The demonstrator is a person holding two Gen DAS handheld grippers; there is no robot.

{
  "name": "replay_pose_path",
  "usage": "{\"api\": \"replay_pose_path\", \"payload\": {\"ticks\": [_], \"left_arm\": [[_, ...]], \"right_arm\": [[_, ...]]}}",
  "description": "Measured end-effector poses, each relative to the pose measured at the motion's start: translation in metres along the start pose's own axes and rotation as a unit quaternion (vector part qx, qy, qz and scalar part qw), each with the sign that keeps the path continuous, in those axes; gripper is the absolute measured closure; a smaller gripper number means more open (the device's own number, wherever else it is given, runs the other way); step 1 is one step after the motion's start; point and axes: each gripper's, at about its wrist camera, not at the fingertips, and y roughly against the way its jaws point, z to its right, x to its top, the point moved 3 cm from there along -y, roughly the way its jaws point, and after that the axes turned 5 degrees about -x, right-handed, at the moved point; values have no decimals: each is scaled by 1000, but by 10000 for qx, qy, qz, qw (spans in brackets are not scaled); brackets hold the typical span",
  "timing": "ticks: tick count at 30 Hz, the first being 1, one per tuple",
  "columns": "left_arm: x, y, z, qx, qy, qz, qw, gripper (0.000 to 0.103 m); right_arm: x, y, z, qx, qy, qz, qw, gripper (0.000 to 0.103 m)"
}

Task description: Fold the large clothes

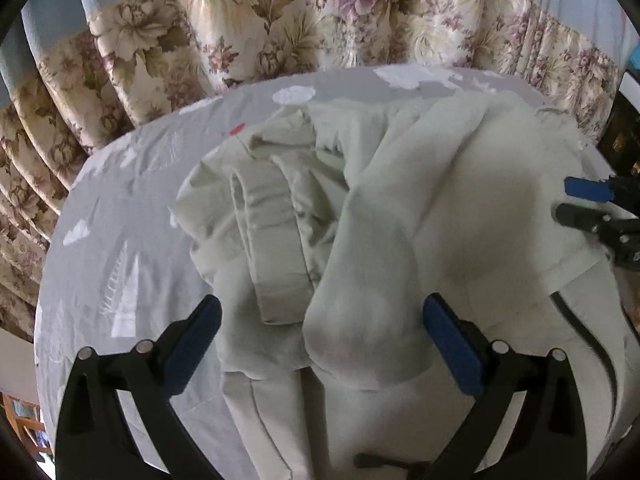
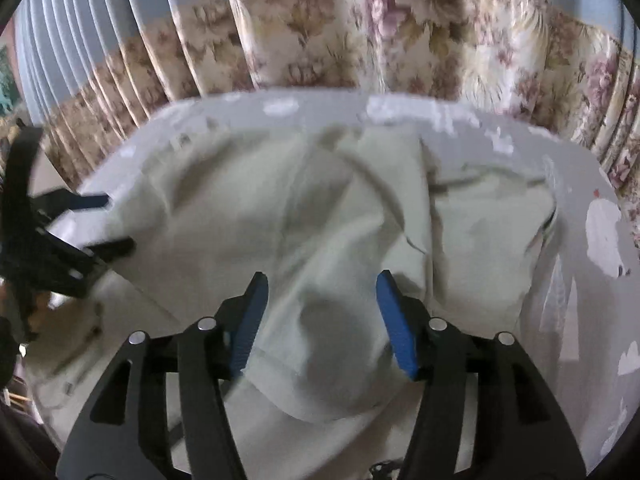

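Observation:
A large pale grey-green garment lies crumpled on a grey printed sheet; it also fills the right wrist view. My left gripper is open, its blue pads either side of a raised fold of the cloth. My right gripper is open over another rounded fold. The right gripper shows at the right edge of the left wrist view, jaws apart at the garment's edge. The left gripper shows at the left edge of the right wrist view, jaws apart.
The grey sheet with white prints covers the surface. A floral curtain hangs close behind its far edge and shows in the right wrist view. A dark zipper edge lies at the near right of the garment.

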Motion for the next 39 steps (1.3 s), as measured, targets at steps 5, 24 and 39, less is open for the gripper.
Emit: {"api": "replay_pose_path", "payload": {"ticks": [5, 24, 39], "left_arm": [[-4, -29, -3, -4, 167, -316, 9994, 1], [-60, 118, -30, 424, 862, 1002, 9903, 1], [-140, 143, 6, 230, 1146, 886, 9892, 1]], "right_arm": [[-5, -14, -10, -471, 433, 25, 9979, 46], [-55, 151, 28, -554, -1219, 1396, 9811, 3], [-158, 234, 43, -689, -2495, 2450, 9343, 3]]}}
